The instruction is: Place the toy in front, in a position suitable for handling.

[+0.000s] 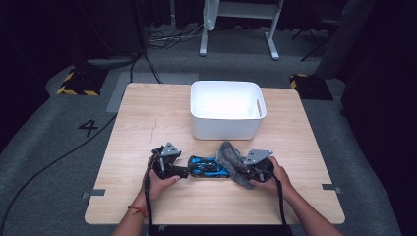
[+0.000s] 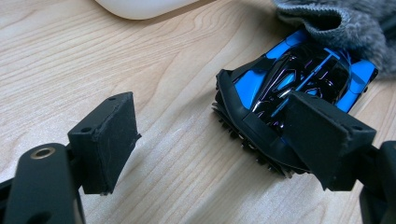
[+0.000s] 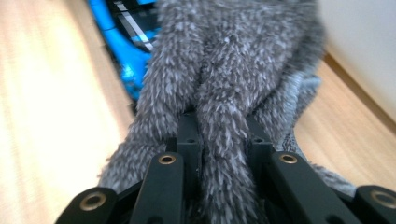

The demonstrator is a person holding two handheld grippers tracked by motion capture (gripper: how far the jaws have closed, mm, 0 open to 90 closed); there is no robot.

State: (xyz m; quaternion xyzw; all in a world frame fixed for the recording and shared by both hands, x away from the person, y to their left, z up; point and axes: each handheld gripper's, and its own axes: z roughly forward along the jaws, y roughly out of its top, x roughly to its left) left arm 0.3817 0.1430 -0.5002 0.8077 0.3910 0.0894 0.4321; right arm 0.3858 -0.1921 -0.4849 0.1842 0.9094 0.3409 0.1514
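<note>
**Grey sock pinched at the right, toy car at the left jaws**

A fuzzy grey knitted sock point(image 1: 233, 163) lies near the front edge of the pale wooden table point(image 1: 147, 118), draped over the right end of a glossy blue and black toy car point(image 1: 209, 167). The right gripper point(image 1: 250, 173), held in the person's right hand point(image 1: 274, 176), comes at the sock from the right. In the right gripper view its two black jaws stand close together, with a thick fold of the sock point(image 3: 224, 116) squeezed between them, so this gripper is clenched on the fabric. The rest of the sock spreads out ahead of the jaws and to either side of them, and the blue car point(image 3: 123, 51) shows past it at the upper left.

The left gripper point(image 1: 186, 171), in the person's left hand point(image 1: 160, 182), points rightward at the car's left end. In the left gripper view its jaws stand wide apart: one pad sits over bare table with nothing against it, the other lies over the near end of the toy car point(image 2: 299, 79). Whether that pad touches the car cannot be told, but the jaws grip nothing. The sock point(image 2: 341, 23) shows beyond the car, covering its far end.

Behind both things, well apart from them, a white rectangular plastic bin point(image 1: 227, 109) stands at the middle of the table's far half.
</note>
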